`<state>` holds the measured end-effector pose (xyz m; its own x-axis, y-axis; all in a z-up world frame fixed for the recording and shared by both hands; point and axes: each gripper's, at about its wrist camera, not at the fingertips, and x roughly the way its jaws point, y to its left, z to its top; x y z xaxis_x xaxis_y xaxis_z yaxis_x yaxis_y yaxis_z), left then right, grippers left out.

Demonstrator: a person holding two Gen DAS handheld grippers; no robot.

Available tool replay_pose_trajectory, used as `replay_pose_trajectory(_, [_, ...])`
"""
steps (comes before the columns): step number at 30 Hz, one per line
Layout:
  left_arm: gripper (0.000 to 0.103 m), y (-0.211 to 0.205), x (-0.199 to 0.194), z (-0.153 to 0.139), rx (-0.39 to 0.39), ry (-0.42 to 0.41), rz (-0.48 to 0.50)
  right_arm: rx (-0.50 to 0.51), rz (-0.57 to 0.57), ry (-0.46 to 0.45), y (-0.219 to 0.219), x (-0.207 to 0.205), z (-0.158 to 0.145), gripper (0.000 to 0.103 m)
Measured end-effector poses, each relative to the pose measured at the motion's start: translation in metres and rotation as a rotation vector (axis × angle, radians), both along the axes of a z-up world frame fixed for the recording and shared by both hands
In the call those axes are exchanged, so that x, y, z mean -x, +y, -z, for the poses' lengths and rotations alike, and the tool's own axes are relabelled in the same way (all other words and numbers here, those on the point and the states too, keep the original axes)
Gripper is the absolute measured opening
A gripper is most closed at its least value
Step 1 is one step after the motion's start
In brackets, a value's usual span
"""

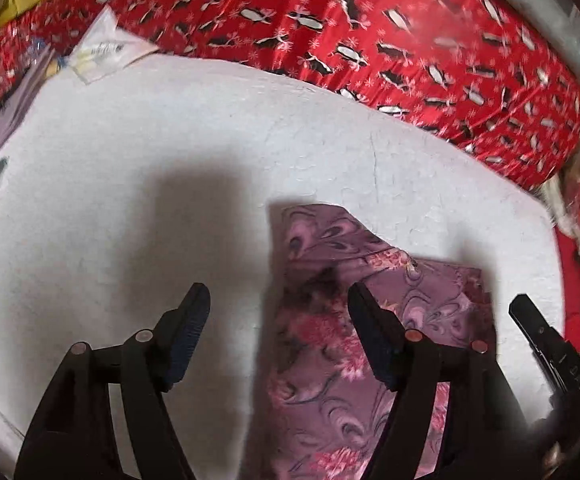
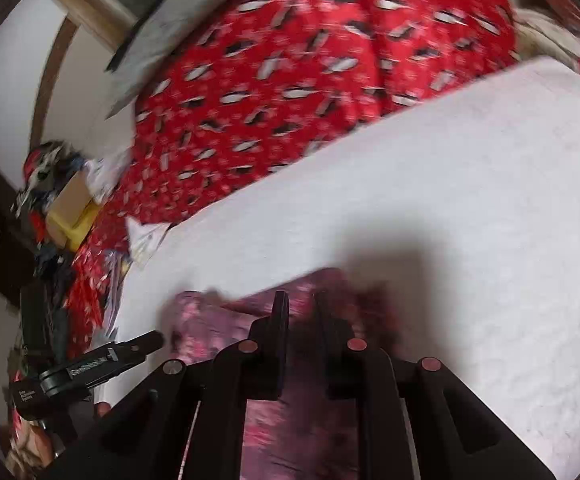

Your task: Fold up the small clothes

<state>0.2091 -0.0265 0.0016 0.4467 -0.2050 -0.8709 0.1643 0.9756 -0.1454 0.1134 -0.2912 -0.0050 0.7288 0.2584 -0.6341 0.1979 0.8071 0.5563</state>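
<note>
Left hand-held gripper (image 1: 278, 312) spread wide over the cloth's (image 1: 330, 360) left edge; right hand-held gripper (image 2: 300, 300) nearly pressed together over the cloth — whether pinching, unclear. A thin catch could slip — undoing the fold.

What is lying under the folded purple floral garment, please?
The purple floral garment rests on a white textured cover, visible all around it, with a red patterned sheet beyond. Whatever lies directly beneath the garment, or between its folded layers, is covered and cannot be seen.
</note>
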Motion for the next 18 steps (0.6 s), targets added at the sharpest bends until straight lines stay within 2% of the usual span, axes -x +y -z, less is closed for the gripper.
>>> replay_pose_trajectory(3, [0.073,-0.018,-0.012,0.023,-0.089,0.022,0.003,0.067,-0.057,0.046,0.016,-0.014,0.015,0.015])
replay_pose_trajectory(5, [0.084,-0.021,-0.018,0.03,-0.123,0.007,-0.008,0.151,-0.097,0.142,0.024,-0.024,0.039,0.012])
replay_pose_trajectory(6, [0.085,-0.02,-0.019,0.029,-0.138,0.006,-0.014,0.171,-0.113,0.144,0.024,-0.025,0.045,0.011])
replay_pose_trajectory(8, [0.083,-0.016,-0.014,0.019,-0.138,0.007,-0.011,0.158,-0.101,0.131,0.019,-0.017,0.04,0.011])
replay_pose_trajectory(10, [0.082,-0.013,0.005,0.006,-0.172,-0.027,0.008,0.156,-0.084,0.137,0.017,-0.008,0.028,0.02])
replay_pose_trajectory(12, [0.082,-0.009,0.031,0.0,-0.192,-0.064,0.025,0.149,-0.121,0.086,0.021,0.008,0.012,0.02])
replay_pose_trajectory(14, [0.083,-0.002,0.053,0.002,-0.172,-0.077,0.021,0.131,-0.146,0.052,0.024,0.03,0.008,0.02])
replay_pose_trajectory(16, [0.083,-0.001,0.064,0.018,-0.173,-0.052,0.016,0.11,-0.16,0.081,0.026,0.038,0.017,0.023])
replay_pose_trajectory(17, [0.084,-0.003,0.064,0.024,-0.191,-0.014,0.013,0.121,-0.166,0.124,0.029,0.035,0.026,0.021])
replay_pose_trajectory(18, [0.084,-0.003,0.067,0.027,-0.193,-0.014,0.01,0.14,-0.16,0.143,0.03,0.037,0.036,0.019])
